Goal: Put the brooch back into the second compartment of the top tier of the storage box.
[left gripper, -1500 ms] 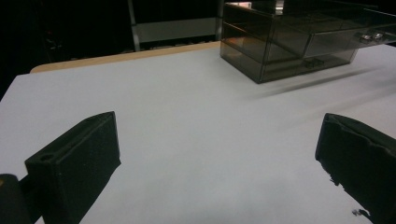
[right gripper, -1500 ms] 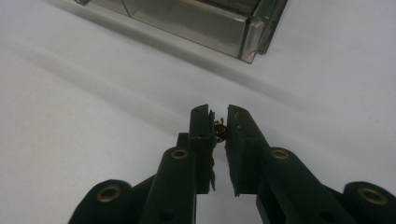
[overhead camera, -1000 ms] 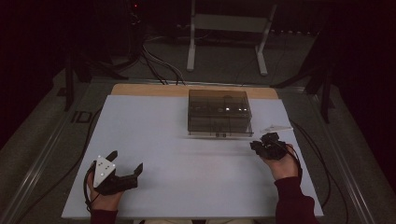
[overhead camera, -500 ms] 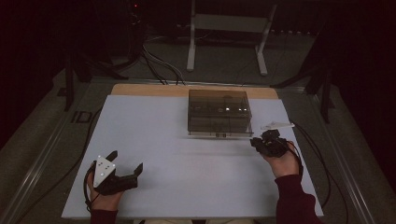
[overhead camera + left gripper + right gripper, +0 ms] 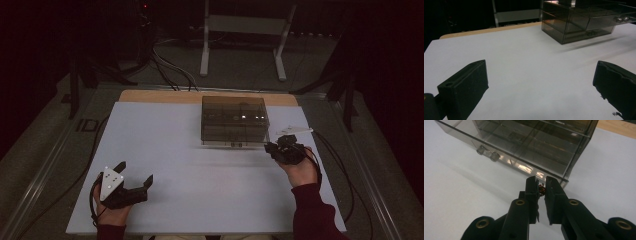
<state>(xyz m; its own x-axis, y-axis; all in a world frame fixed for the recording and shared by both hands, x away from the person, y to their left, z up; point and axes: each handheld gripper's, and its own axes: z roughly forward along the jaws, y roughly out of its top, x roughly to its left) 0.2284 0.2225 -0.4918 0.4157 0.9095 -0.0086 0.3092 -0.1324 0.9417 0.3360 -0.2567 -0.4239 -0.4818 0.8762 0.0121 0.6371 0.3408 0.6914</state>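
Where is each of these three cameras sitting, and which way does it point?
High view: above the person's side, looking forward and down on the white table; both hands and a dark red sleeve show.
Left gripper view: rides the left gripper, looking across the table between two wide-apart jaws.
Right gripper view: rides the right gripper, aimed at the box's corner; its jaws pinch a small reddish thing.
Shared: all three show the smoky clear drawer box on the table.

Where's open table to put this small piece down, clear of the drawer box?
Bare white table runs from the left gripper across to the right gripper, and left of the drawer box. It is tight only at the box's front right corner, where the right gripper sits.
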